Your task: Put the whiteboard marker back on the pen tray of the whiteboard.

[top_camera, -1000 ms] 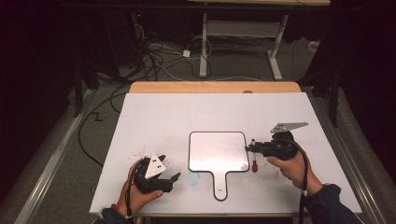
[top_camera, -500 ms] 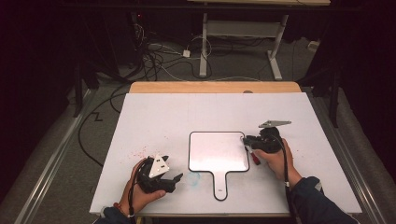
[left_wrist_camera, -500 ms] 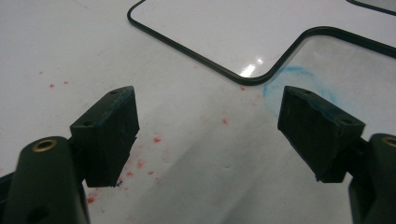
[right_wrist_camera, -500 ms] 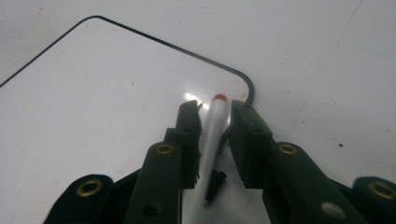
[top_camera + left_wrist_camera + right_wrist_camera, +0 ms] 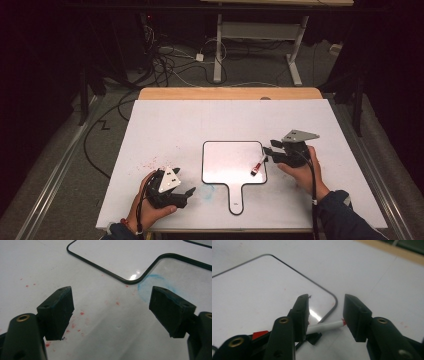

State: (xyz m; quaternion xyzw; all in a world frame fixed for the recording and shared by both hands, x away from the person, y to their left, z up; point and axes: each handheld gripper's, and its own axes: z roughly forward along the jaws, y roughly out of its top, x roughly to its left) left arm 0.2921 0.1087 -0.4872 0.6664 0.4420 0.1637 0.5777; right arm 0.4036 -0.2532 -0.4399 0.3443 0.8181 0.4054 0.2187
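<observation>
So the table is a big white sheet-covered tabletop (image 5: 200,120) with a strip of bare wood at the far edge, sitting in a dark room with tangled black cables (image 5: 165,55) on the grey floor behind. A white paddle-shaped dry-erase board with a black rim (image 5: 225,160) lies mid-table. From above, the red-capped white marker (image 5: 258,165) rests on the board's right edge, just off the right gripper (image 5: 270,150). That gripper's own view shows the marker (image 5: 324,327) lying between jaws that have just been opening, no longer pinching it. The left gripper (image 5: 112,312) sits wide open and empty over red specks and a blue smudge (image 5: 150,287).
</observation>
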